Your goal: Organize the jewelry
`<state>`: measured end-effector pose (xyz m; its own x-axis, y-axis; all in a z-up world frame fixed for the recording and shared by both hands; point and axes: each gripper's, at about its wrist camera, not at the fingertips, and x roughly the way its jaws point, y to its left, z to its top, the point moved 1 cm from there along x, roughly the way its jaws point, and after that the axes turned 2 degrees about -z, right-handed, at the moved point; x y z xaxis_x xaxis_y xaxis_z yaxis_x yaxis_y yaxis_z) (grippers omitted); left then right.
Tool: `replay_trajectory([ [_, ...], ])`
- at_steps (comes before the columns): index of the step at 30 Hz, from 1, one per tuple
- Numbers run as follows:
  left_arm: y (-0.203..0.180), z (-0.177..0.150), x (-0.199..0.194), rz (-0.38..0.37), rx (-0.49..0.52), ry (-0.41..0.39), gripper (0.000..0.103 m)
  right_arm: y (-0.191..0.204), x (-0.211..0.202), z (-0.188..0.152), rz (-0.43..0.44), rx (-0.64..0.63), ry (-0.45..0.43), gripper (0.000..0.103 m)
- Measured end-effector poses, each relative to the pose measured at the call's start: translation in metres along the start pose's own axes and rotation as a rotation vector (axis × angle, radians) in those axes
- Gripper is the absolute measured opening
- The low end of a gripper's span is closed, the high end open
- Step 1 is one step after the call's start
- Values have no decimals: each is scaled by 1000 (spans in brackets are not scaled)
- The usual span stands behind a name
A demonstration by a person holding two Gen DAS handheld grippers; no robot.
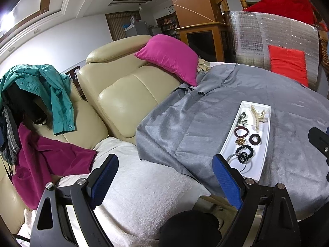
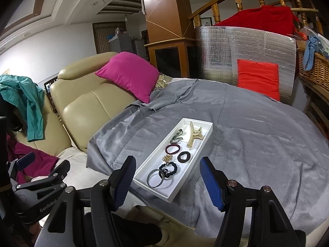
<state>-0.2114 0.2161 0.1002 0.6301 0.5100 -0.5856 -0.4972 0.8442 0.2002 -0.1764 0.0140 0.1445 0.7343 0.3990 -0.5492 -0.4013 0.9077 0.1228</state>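
Observation:
A long white tray (image 2: 202,144) (image 1: 265,154) lies on a table under a grey cloth (image 2: 246,133). In it are a cream claw clip (image 2: 194,134) (image 1: 258,115), a patterned clip (image 2: 177,135), a maroon hair tie (image 2: 172,149), a dark scrunchie (image 2: 183,156), a gold brooch (image 2: 167,159) (image 1: 241,142), a black beaded tie (image 2: 169,168) and grey rings (image 2: 154,178). My right gripper (image 2: 167,177) is open and empty, just short of the tray's near end. My left gripper (image 1: 165,171) is open and empty, left of the tray over the sofa seat.
A beige leather sofa (image 1: 127,94) stands left of the table with a pink cushion (image 1: 170,57), teal shirt (image 1: 49,94) and magenta cloth (image 1: 47,158). A silver foil panel (image 2: 246,51) with a red cushion (image 2: 258,76) backs the table. A wicker basket (image 2: 314,68) is at right.

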Motion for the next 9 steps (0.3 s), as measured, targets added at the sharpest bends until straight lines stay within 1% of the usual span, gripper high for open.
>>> replay_trajectory([
  [3, -1, 3, 7, 4, 6, 6, 92, 0, 9, 4, 10, 7, 3, 68],
  [6, -11, 7, 11, -3, 27, 1, 92, -9, 17, 7, 14, 25, -2, 68],
  [8, -28, 14, 15, -30, 53, 2, 92, -23, 21, 10, 13, 44, -9, 68],
  [9, -38, 18, 17, -56, 62, 7, 92, -34, 23, 12, 10, 61, -10, 69],
])
